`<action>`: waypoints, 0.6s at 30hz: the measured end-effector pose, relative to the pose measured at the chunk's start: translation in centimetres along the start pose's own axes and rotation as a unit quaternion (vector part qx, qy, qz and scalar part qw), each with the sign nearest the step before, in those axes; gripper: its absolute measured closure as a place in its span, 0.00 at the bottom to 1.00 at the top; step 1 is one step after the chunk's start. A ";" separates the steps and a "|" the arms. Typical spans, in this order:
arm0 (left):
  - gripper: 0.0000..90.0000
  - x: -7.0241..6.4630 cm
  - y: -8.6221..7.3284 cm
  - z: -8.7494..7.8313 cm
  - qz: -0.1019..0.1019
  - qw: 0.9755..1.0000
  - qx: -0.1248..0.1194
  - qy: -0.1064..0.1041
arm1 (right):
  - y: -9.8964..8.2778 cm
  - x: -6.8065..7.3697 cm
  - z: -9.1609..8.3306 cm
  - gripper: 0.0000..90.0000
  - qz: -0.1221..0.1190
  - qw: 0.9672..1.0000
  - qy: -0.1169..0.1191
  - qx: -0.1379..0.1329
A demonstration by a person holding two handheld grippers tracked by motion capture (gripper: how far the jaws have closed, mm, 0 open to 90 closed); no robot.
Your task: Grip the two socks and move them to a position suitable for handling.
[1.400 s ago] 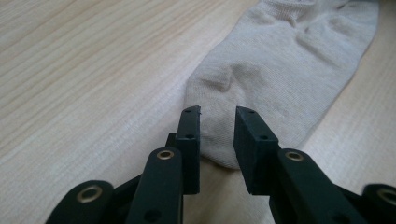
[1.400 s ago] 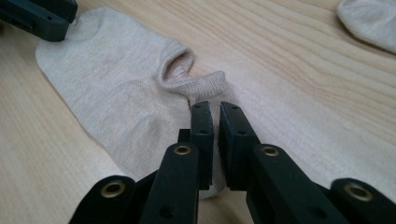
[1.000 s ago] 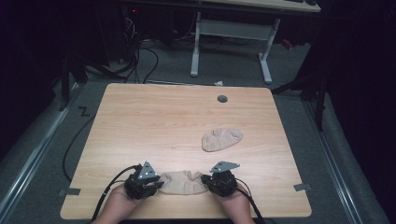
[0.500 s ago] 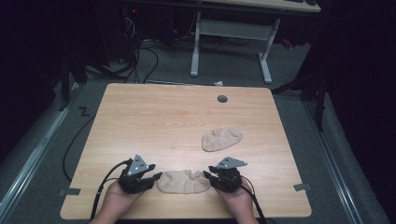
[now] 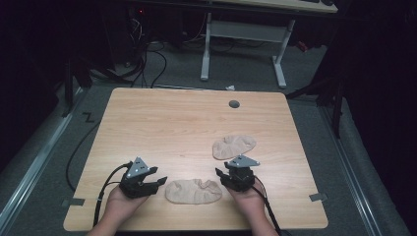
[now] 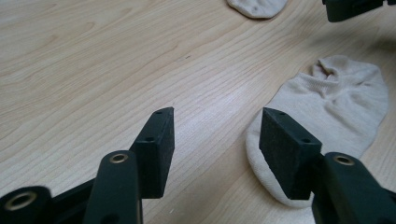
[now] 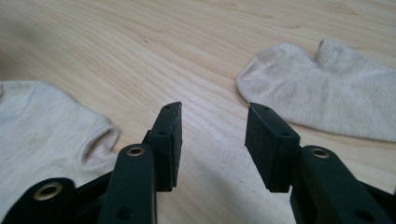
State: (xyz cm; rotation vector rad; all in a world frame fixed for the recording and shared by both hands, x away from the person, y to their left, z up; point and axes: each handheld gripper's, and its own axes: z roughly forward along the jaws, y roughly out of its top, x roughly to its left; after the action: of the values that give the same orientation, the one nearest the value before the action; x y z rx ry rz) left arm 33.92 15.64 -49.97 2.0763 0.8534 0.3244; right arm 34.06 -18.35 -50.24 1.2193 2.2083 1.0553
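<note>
Since a second ago both grippers have drawn apart from the near sock (image 5: 193, 191), leaving it flat by the bench's (image 5: 162, 123) near edge — a sign, probably, that whatever was being done to it is finished or paused. The left gripper (image 5: 158, 182) rests just beside the sock's toe end, jaws spread and empty; in the left gripper view the sock (image 6: 327, 126) lies partly behind the right-hand jaw. The right gripper (image 5: 221, 176) sits off the cuff end, jaws likewise released. Farther in, toward the right edge, lies the second sock (image 5: 234, 147) — untouched.

Both tools (image 5: 161, 181) (image 5: 220, 174) have released the near sock (image 5: 193, 191).
</note>
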 end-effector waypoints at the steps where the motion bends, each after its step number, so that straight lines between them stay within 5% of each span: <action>1: 0.50 0.1 0.0 0.1 -0.002 1.000 -0.001 -0.003 | 0.3 -0.2 0.3 0.64 0.000 1.000 -0.004 0.003; 11: 0.47 0.6 -0.5 -0.3 -0.008 1.000 0.003 -0.002 | 3.0 -2.7 2.1 0.64 0.029 0.999 -0.017 0.017; 18: 0.47 0.7 -0.9 -1.0 -0.008 1.000 0.003 0.005 | 4.4 -2.6 4.4 0.58 0.029 0.999 -0.012 0.035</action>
State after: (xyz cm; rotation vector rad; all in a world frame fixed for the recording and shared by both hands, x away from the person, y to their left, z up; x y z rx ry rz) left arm 33.53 17.12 -50.16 2.0747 0.8760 0.3237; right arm 40.71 -17.23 -49.61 1.3264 2.2214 0.9881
